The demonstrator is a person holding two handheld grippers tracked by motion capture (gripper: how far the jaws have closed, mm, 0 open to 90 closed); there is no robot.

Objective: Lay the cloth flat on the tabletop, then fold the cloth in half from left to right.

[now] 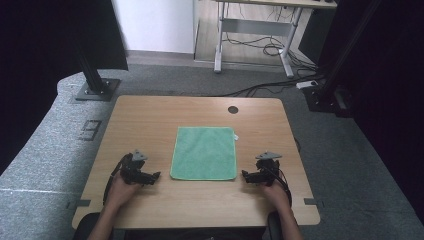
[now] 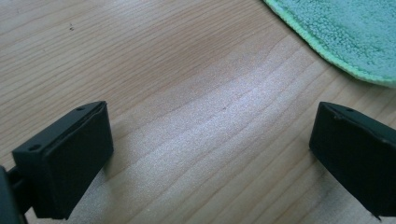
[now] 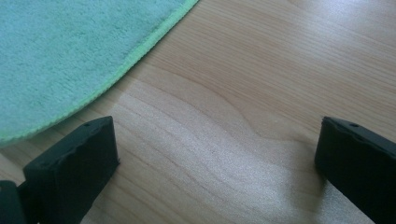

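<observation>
A green cloth (image 1: pixel 204 153) lies flat and square in the middle of the wooden table (image 1: pixel 150 115). My left gripper (image 1: pixel 153 177) rests on the table just left of the cloth's near left corner, open, with bare wood between its jaws. The left gripper view has the cloth's (image 2: pixel 345 32) rounded corner at the upper right, beyond my left gripper (image 2: pixel 210 154). My right gripper (image 1: pixel 247 176) sits just right of the cloth's near right corner, also open. Its own view puts the cloth (image 3: pixel 70 56) at the upper left, ahead of my right gripper (image 3: pixel 217 163).
A small dark round hole (image 1: pixel 233 109) marks the table's far side. Beyond the table stand a desk frame (image 1: pixel 255 35) with loose cables on the floor and two black posts on base plates (image 1: pixel 97 89). Grey carpet surrounds the table.
</observation>
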